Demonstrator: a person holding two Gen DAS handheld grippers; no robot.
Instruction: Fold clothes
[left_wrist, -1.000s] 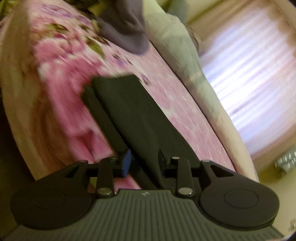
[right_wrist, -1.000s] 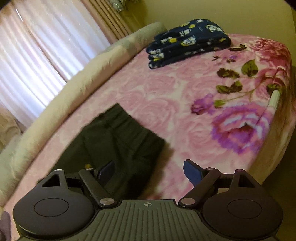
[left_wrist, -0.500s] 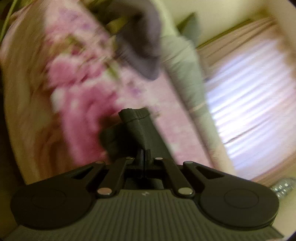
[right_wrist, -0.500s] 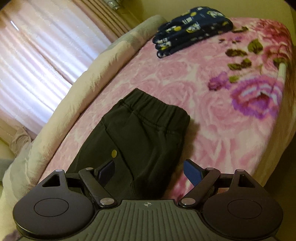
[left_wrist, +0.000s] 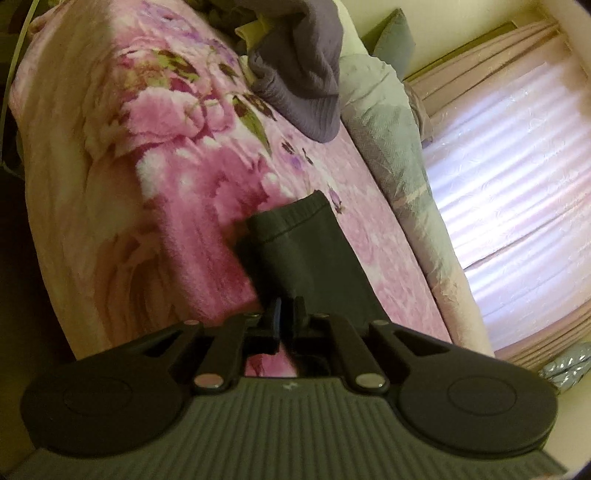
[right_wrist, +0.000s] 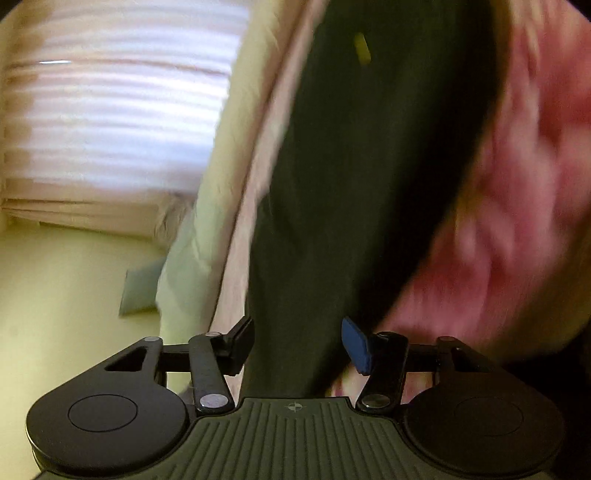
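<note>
Presently, item: dark trousers (left_wrist: 306, 254) lying lengthwise on the pink flowered bed (left_wrist: 177, 177), legs doubled along their length.
Progress: judged early; lengthwise fold made, crosswise folds left.
Left gripper (left_wrist: 286, 317): clenched on the trousers' near edge by the hem end, angled down at the bed.
Right gripper (right_wrist: 297, 341): closing, cloth between the jaws, pads not yet pressing; view blurred.
Other clothes: grey garment (left_wrist: 303, 70) heaped at the far end, unfolded.
Surroundings: curtain (left_wrist: 517, 192) beyond the bed.
</note>
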